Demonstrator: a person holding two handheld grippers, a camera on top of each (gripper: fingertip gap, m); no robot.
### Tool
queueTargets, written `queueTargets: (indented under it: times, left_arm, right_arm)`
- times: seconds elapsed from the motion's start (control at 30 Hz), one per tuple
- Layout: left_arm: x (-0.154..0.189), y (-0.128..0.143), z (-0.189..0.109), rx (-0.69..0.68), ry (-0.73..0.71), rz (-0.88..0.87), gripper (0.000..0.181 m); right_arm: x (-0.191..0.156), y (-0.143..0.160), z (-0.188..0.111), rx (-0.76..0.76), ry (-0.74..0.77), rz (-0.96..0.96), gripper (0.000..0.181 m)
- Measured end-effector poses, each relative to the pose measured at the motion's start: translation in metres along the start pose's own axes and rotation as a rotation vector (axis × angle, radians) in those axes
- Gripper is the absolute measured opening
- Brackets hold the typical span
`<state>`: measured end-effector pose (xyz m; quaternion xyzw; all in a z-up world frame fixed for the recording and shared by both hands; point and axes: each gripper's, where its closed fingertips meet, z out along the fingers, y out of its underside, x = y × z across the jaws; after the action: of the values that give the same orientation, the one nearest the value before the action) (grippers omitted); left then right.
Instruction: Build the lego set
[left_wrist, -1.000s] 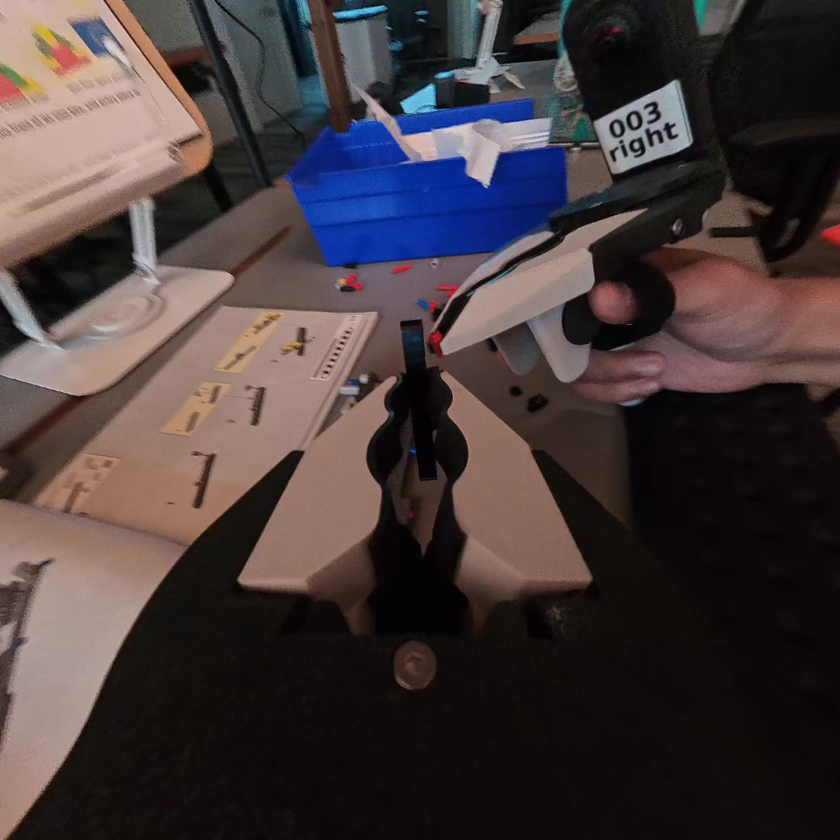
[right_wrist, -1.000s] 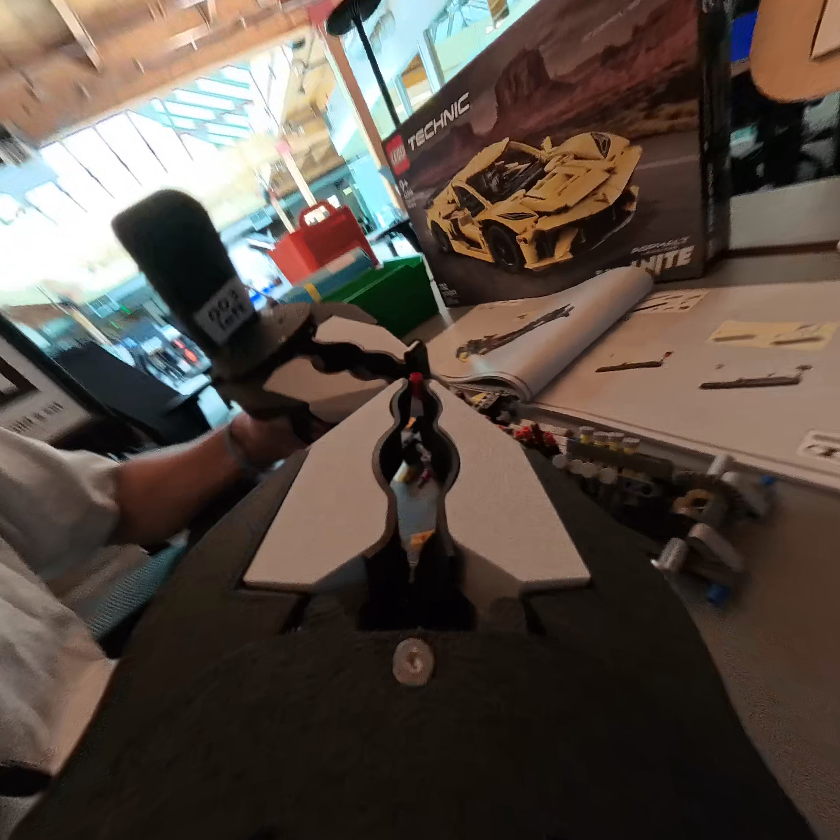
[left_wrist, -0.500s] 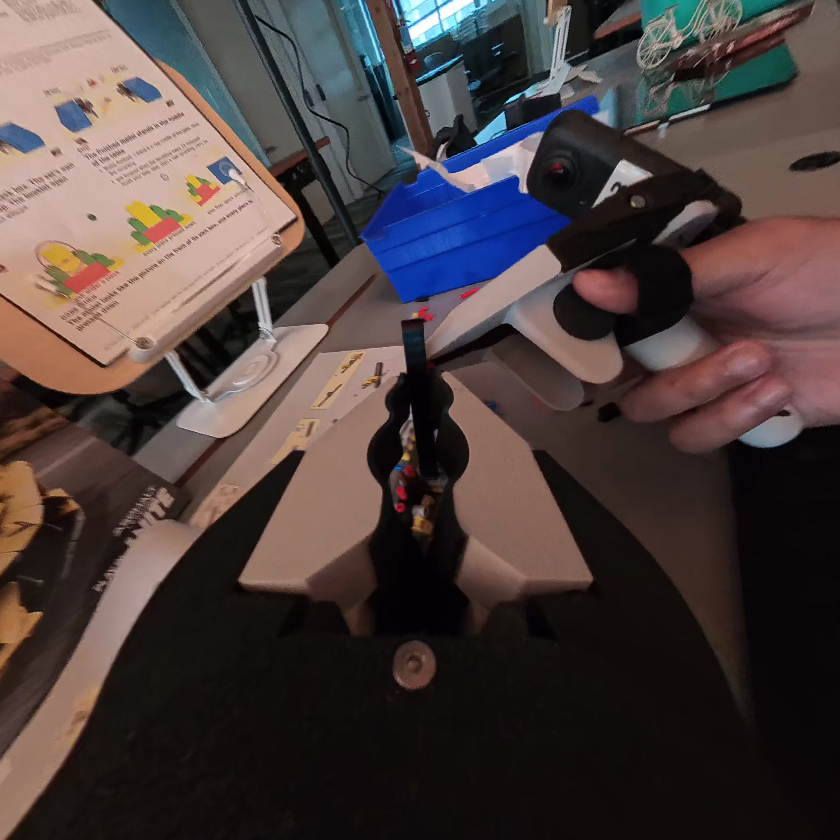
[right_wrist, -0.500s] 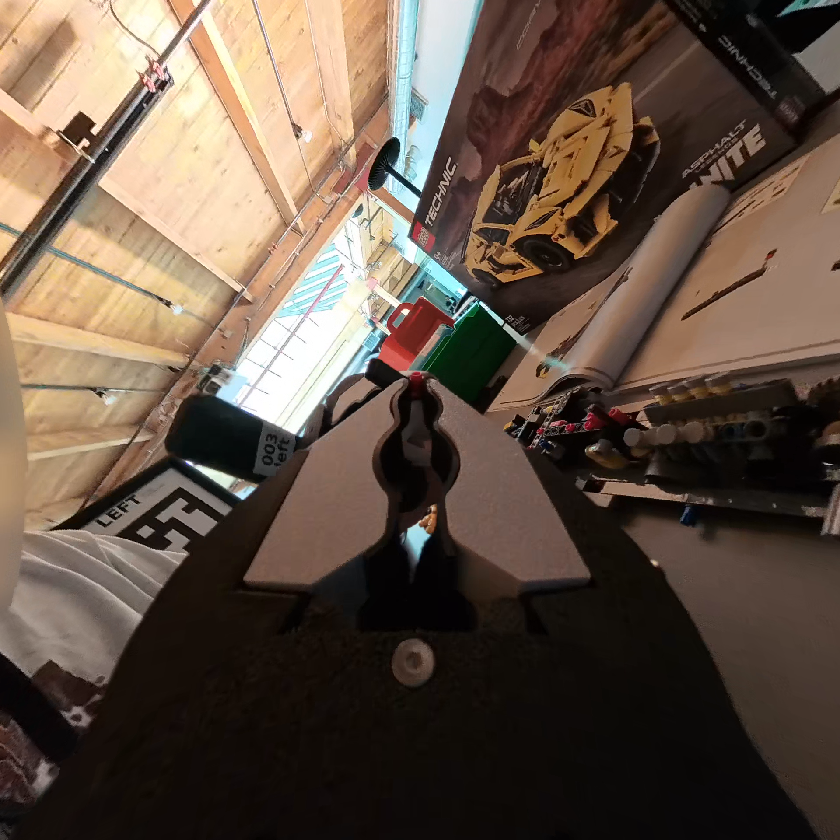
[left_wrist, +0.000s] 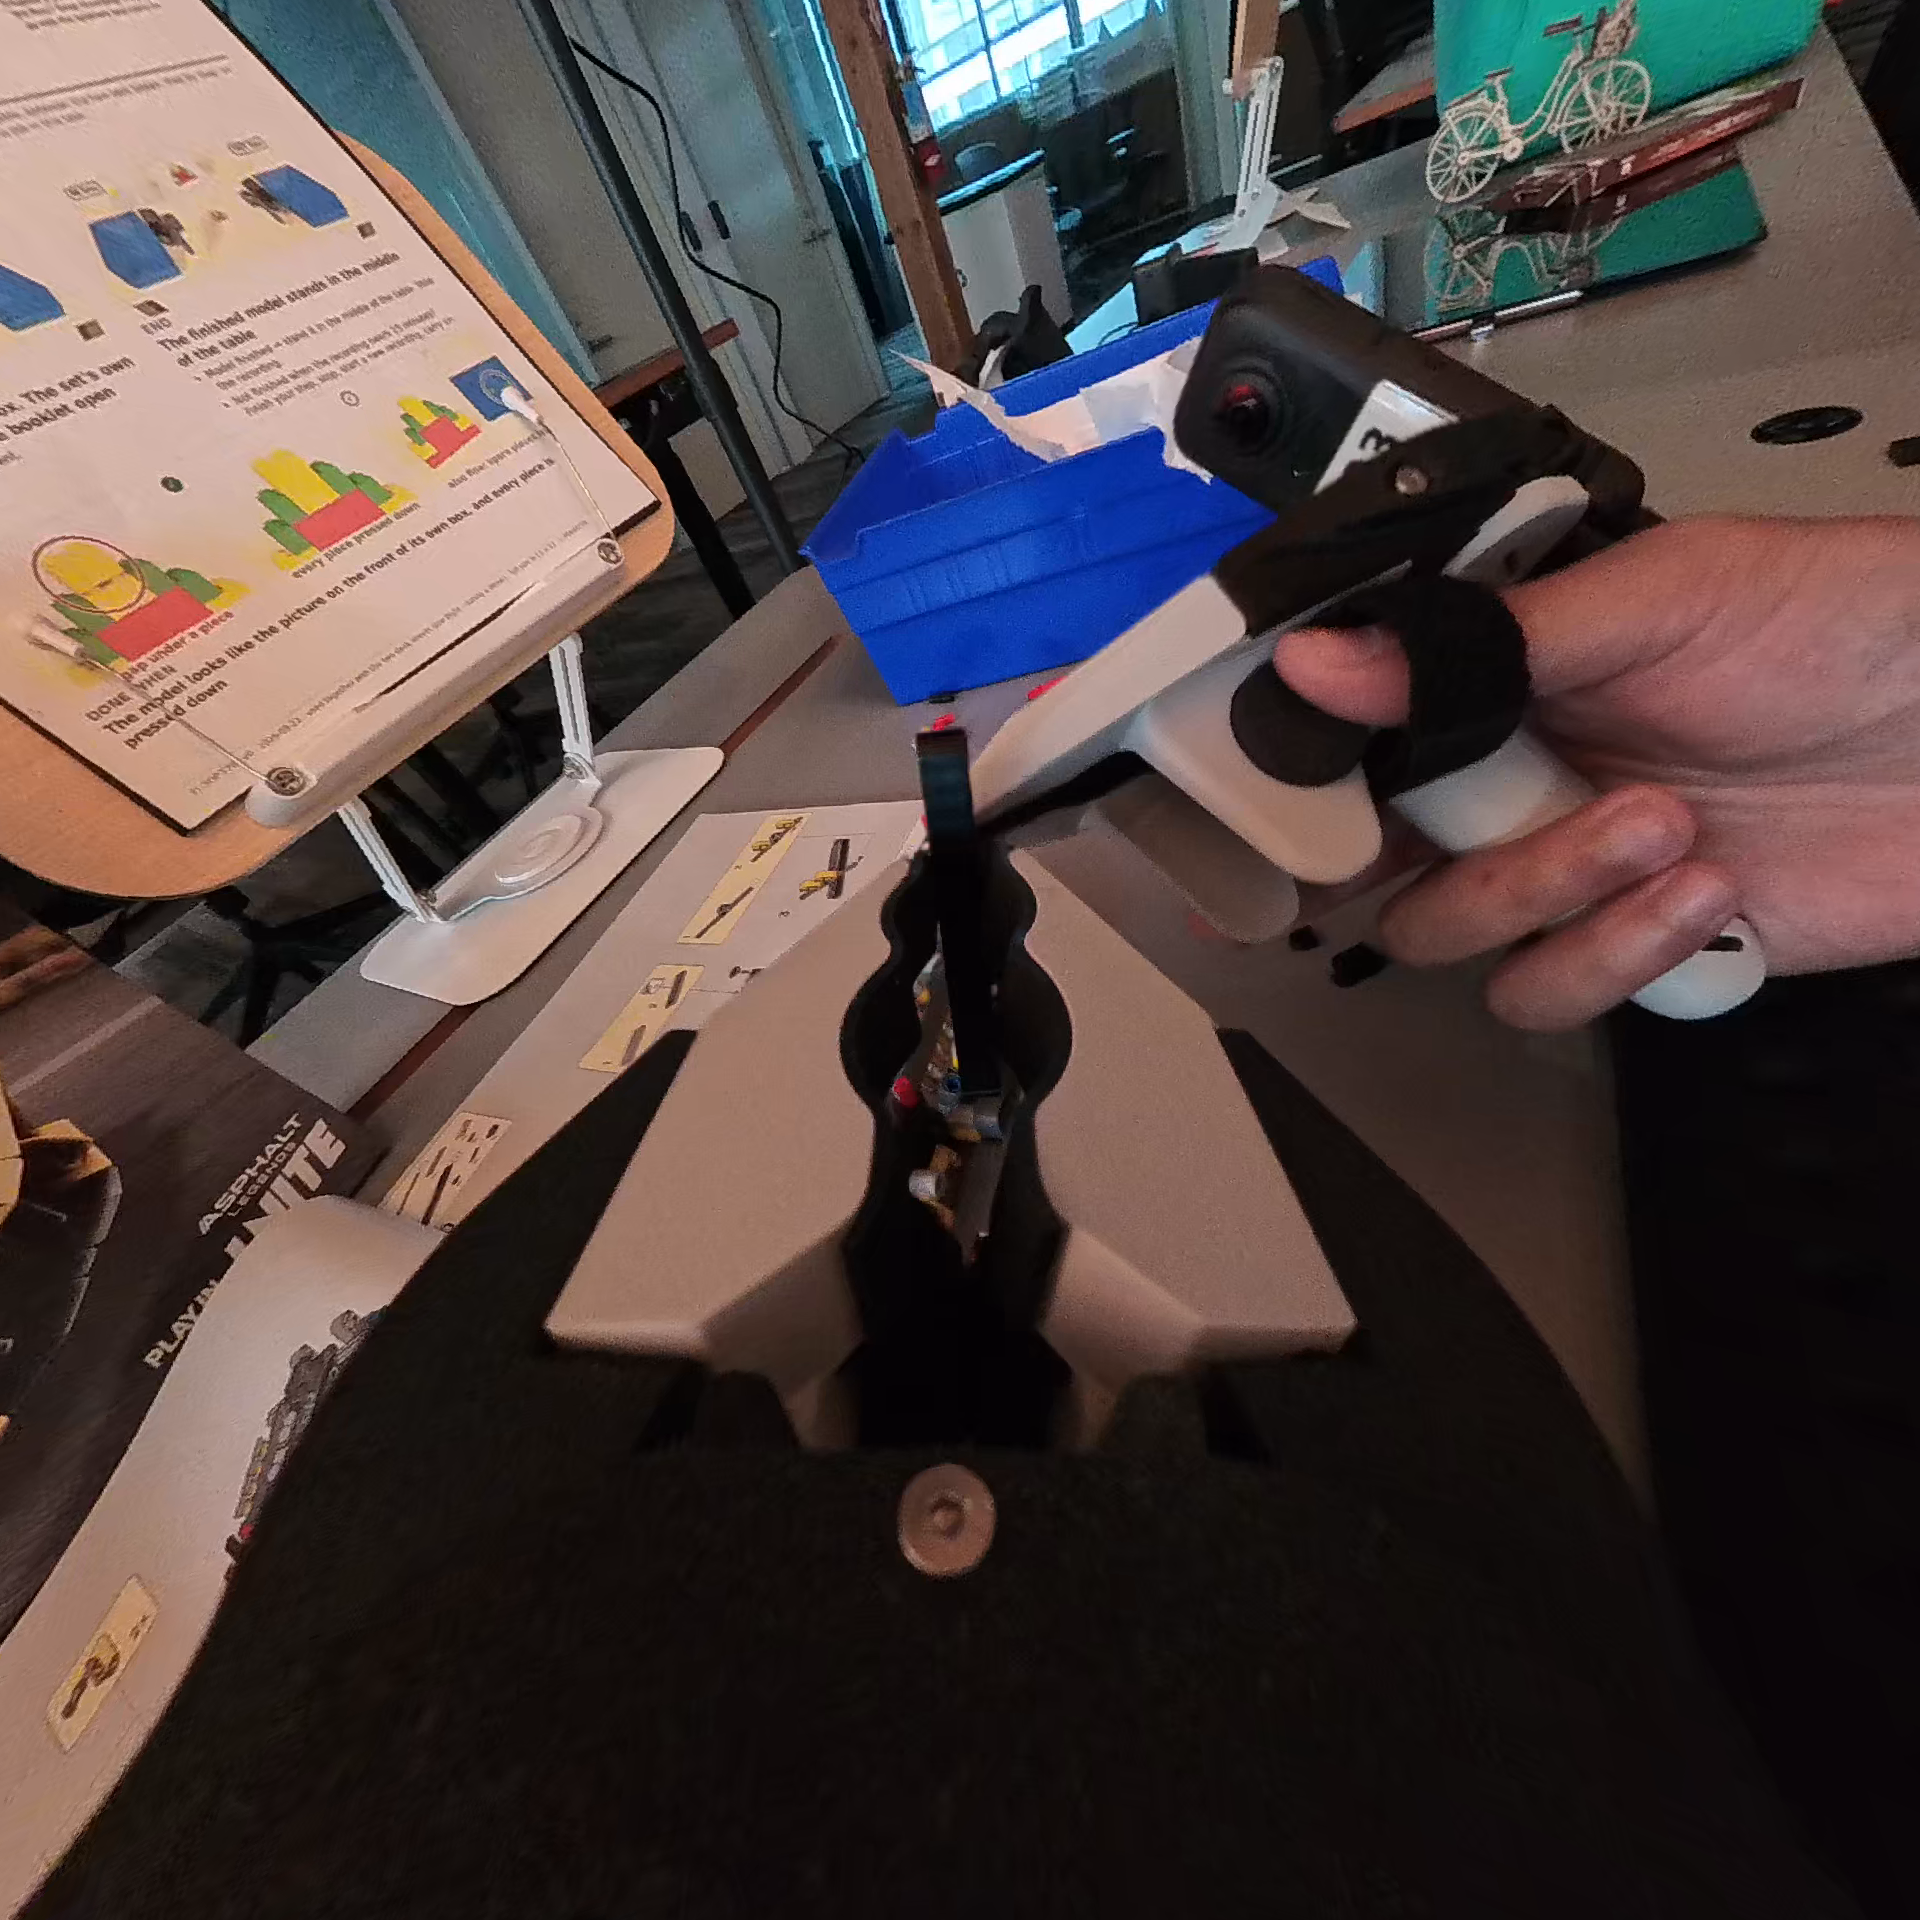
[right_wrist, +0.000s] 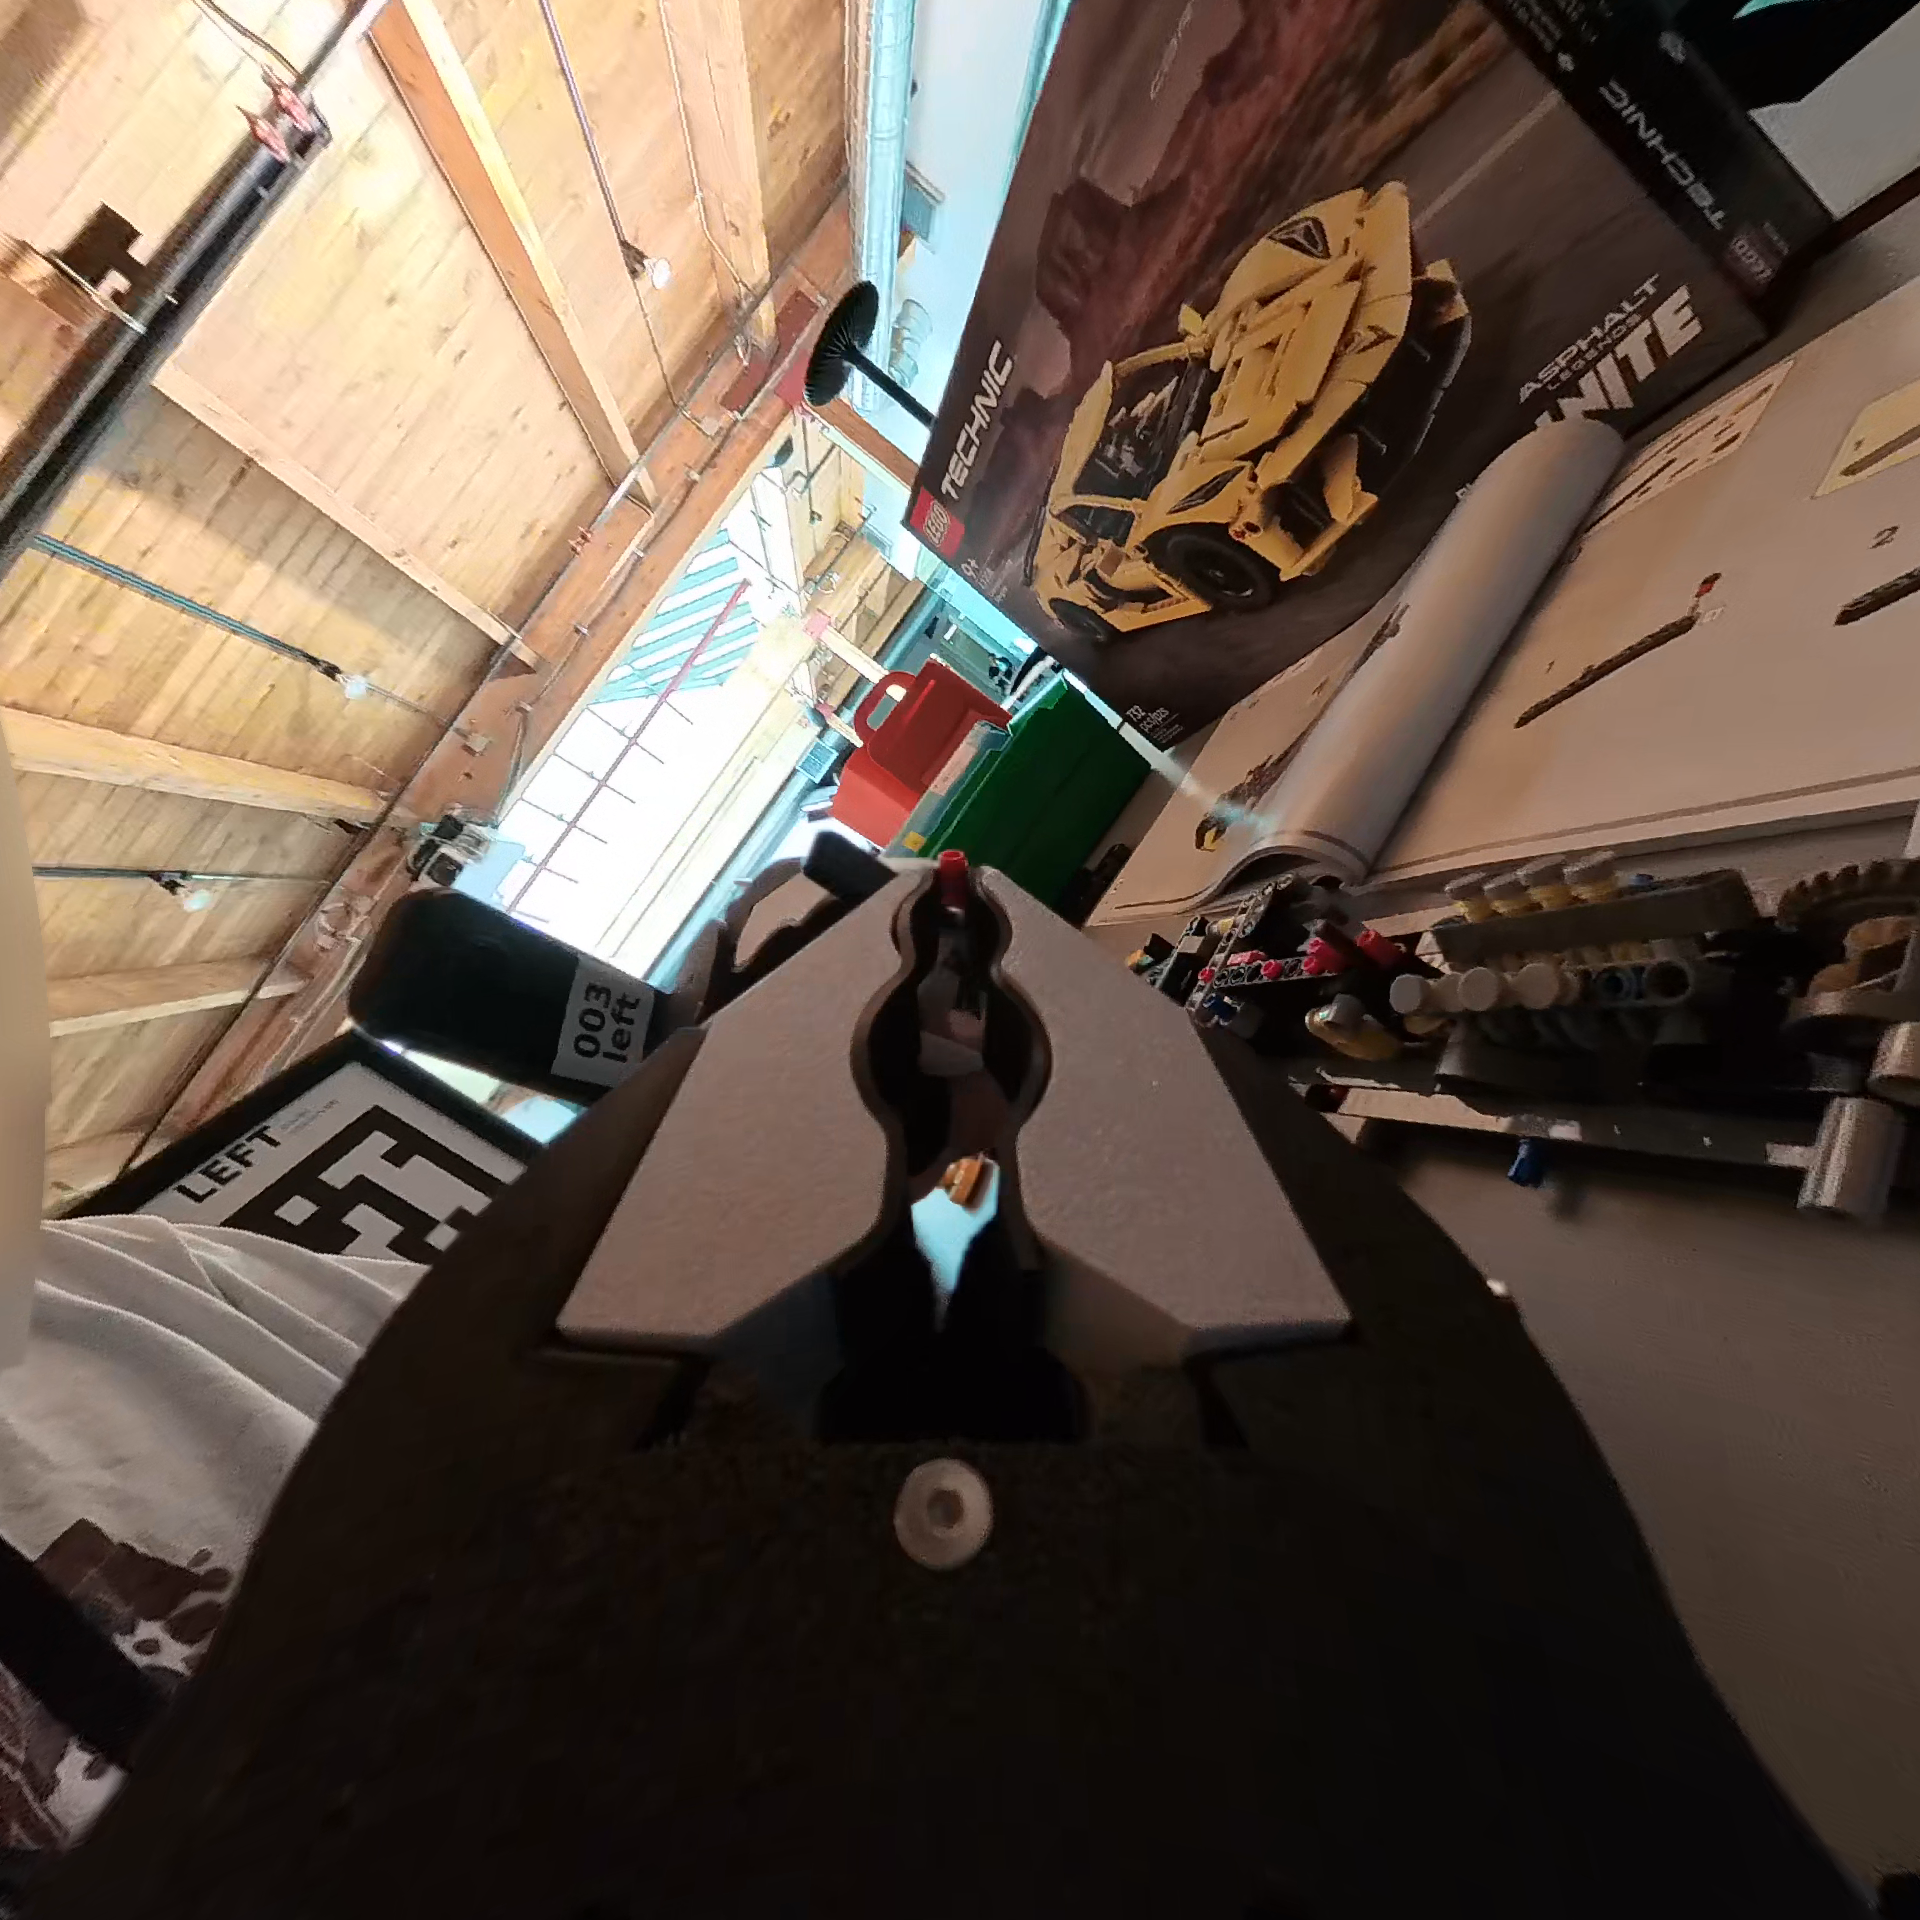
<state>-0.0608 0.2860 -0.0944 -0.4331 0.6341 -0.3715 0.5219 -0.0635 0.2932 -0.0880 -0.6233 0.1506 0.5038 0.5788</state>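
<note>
Grey bench (left_wrist: 1382, 1049) under timber ceiling; open instruction booklet (left_wrist: 727, 935) as landmark.

- Left hand-held gripper (left_wrist: 954, 894): above booklet's near edge, closed on thin black beam (left_wrist: 951, 883), beam upright, protruding past fingertips.
- Right hand-held gripper (right_wrist: 951, 904): closed on small red pin (right_wrist: 951, 871), tip beside beam's upper end; contact not discernible.
- Partial lego assembly (right_wrist: 1558, 1008): flat on bench, just beside booklet.
- Set box (right_wrist: 1299, 343): upright behind booklet.
- Blue bin (left_wrist: 1018, 561): beyond booklet.
</note>
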Motion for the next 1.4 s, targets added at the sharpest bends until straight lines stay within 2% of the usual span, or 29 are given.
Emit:
queueTargets:
  times: [0.37, 0.5, 0.57, 0.67, 0.77, 0.83, 0.9, 0.97, 1.1, 1.4]
  left_arm:
    - [-0.008, 0.005, 0.001, -0.039, -0.045, 0.009, 0.006]
    - [-0.009, 0.005, 0.001, -0.039, -0.051, 0.006, 0.005]
    - [-0.017, 0.006, -0.001, -0.041, -0.085, 0.003, 0.005]
    - [-0.015, -0.004, -0.006, 0.016, -0.026, -0.054, 0.005]
    - [-0.024, 0.0, -0.007, -0.005, -0.04, -0.093, 0.006]
    - [-0.028, 0.003, -0.007, -0.012, -0.043, -0.119, 0.006]
    - [-0.027, 0.004, -0.007, -0.01, -0.027, -0.138, 0.006]
    - [-0.021, 0.004, -0.006, -0.015, 0.0, -0.139, 0.006]
    - [-0.009, 0.007, -0.002, -0.035, 0.016, -0.066, 0.005]
    - [-0.002, 0.018, 0.003, -0.076, 0.04, -0.034, 0.006]
  right_arm:
    - [0.006, -0.001, 0.002, 0.038, 0.064, -0.01, 0.003]
    - [0.006, -0.001, 0.0, 0.022, 0.073, -0.035, 0.003]
    - [0.005, 0.007, 0.0, -0.038, 0.074, -0.054, 0.003]
    - [0.009, 0.005, -0.006, -0.045, 0.128, -0.124, 0.003]
    - [0.013, -0.002, -0.019, -0.117, 0.184, -0.253, 0.003]
    - [0.024, -0.013, -0.033, -0.185, 0.271, -0.489, 0.003]
    - [0.049, -0.027, -0.056, -0.274, 0.421, -0.717, 0.003]
    - [0.076, -0.033, -0.082, -0.415, 0.557, -0.848, 0.003]
    - [0.118, -0.027, -0.117, -0.602, 0.695, -0.799, 0.004]
    - [0.142, -0.022, -0.124, -0.691, 0.763, -0.784, 0.004]
